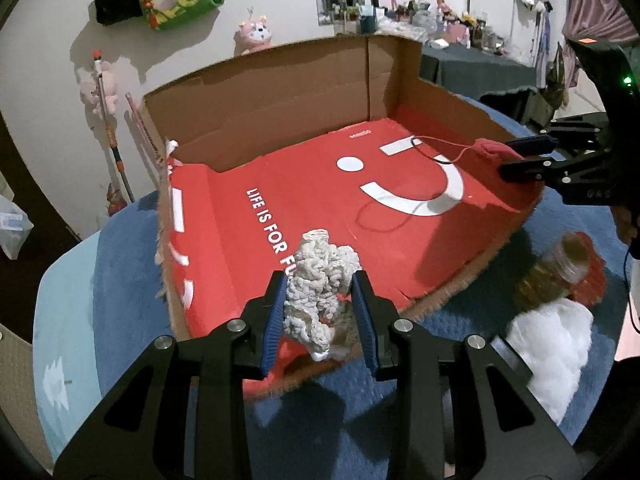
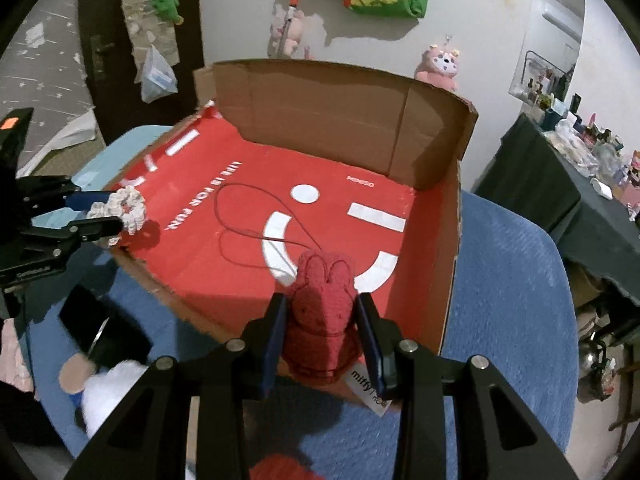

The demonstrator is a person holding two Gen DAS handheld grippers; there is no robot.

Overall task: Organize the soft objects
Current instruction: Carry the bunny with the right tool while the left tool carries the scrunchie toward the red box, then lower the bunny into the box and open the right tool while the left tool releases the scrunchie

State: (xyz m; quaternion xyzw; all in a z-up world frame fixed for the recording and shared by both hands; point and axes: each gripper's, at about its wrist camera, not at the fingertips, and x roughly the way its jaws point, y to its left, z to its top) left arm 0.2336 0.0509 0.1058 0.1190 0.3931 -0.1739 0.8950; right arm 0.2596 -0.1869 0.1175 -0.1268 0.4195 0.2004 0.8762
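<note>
Dim indoor light, hard dark shadows on the red box floor point(image 1: 304, 184), heavy fisheye bending, edges vignetted black

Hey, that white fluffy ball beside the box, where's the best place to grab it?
Pinch the white fluffy ball across its rounded middle, coming from above. It lies loose on the blue blanket with its top exposed, though the jar crowds its far side.

White wall point(image 2: 480, 20), dark door point(image 2: 104, 40), blue rug point(image 2: 504, 280), cluttered dark-clothed table point(image 1: 472, 64)

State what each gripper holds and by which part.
Left gripper pinches the white crocheted piece across its sides. Right gripper pinches the red plush rabbit across its body.
</note>
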